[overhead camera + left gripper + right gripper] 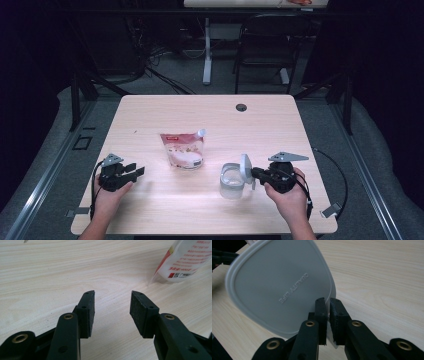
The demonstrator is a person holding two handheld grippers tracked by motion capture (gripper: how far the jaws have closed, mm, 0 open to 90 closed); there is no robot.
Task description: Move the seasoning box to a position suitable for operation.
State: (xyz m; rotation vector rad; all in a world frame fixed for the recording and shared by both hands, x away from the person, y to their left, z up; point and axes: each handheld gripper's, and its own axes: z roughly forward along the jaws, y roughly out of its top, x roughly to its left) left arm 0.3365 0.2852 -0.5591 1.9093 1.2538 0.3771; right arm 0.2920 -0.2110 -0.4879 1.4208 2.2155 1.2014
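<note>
A clear plastic container (231,181) stands on the wooden table (165,205), right of the middle. Its grey-white lid (245,167) is held on edge just above the container's right rim. My right gripper (255,173) is shut on the lid's edge. In the right gripper view the lid (282,287) tilts up to the left, and my right gripper (328,307) pinches its rim between both pads. A red and white spouted pouch (183,149) lies at the table's middle. My left gripper (137,170) rests near the left edge, open, with nothing between its jaws. It points toward the pouch (185,260), and my left gripper (112,302) stands short of it.
A round cable hole (241,107) sits near the table's far edge. Beyond the table stand a dark chair (265,45) and a white desk leg (207,55). Bare wood lies between the two grippers at the front.
</note>
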